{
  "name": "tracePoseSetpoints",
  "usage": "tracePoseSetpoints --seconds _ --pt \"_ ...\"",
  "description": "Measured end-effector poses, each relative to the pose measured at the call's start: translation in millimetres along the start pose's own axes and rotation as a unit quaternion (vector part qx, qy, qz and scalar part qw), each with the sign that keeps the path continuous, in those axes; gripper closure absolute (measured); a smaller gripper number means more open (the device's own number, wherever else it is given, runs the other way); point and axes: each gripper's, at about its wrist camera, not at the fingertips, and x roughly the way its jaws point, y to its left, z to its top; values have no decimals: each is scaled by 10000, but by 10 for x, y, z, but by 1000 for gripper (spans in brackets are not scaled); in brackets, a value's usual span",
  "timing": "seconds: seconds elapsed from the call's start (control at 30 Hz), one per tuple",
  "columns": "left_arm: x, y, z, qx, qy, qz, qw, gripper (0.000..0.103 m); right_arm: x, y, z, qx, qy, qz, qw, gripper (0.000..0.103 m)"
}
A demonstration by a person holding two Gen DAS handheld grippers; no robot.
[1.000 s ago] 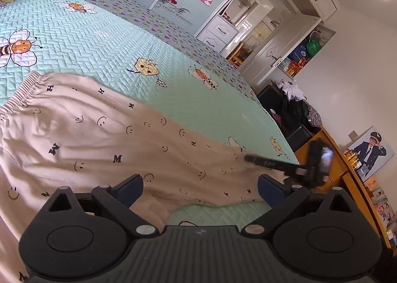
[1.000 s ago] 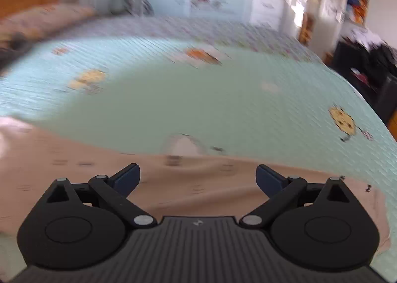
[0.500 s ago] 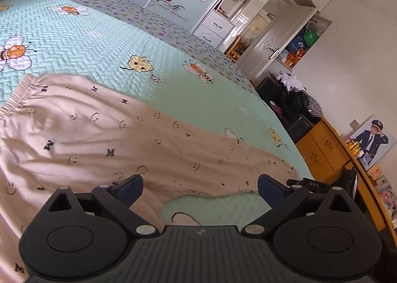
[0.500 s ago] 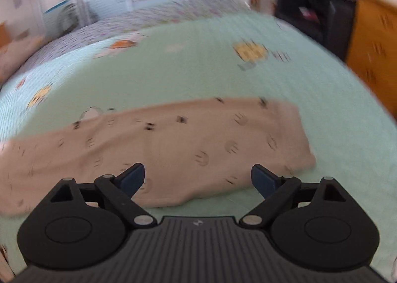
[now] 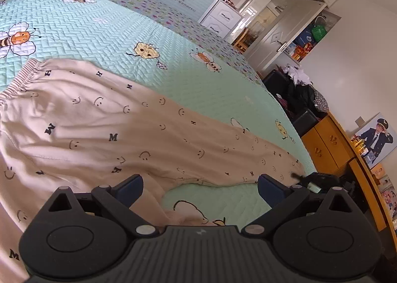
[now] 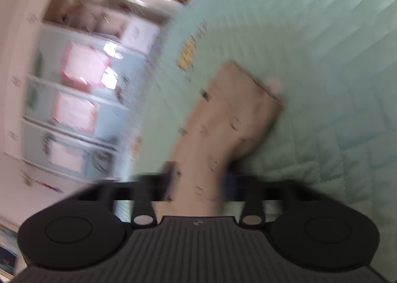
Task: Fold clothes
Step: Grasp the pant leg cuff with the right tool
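Trousers [image 5: 104,119] flat on bed [image 5: 99,27], waistband far left. L gripper [image 5: 199,187] jaws wide apart, nothing between. R gripper [image 6: 198,183] just closed, prob clamped on leg hem [image 6: 230,114]; view blurred.

Counts, as seen: one pair of beige trousers [image 5: 129,119] lay on one green quilt [image 5: 104,32]. Two grippers were present: left gripper [image 5: 198,187], right gripper [image 6: 196,181]. Bee prints counted on the quilt, left wrist view: three. One framed portrait [image 5: 376,138]. One orange cabinet [image 5: 325,144].
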Motion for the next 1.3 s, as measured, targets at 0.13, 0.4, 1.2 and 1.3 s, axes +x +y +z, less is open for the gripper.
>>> tracePoseSetpoints --seconds 0.13,0.4,1.2,1.3 --pt "-78 43 28 4 -63 85 9999 4 -177 23 -104 -232 -159 -49 9996 100" --pt "-38 -9 4 -11 5 -22 10000 4 -469 -293 -69 -288 -101 -261 9992 98" --pt "-73 -57 36 100 37 381 9992 4 -449 -415 740 -730 150 284 9968 46" --pt "-89 -83 47 160 21 414 9990 4 -558 -483 783 -687 246 399 9965 47"
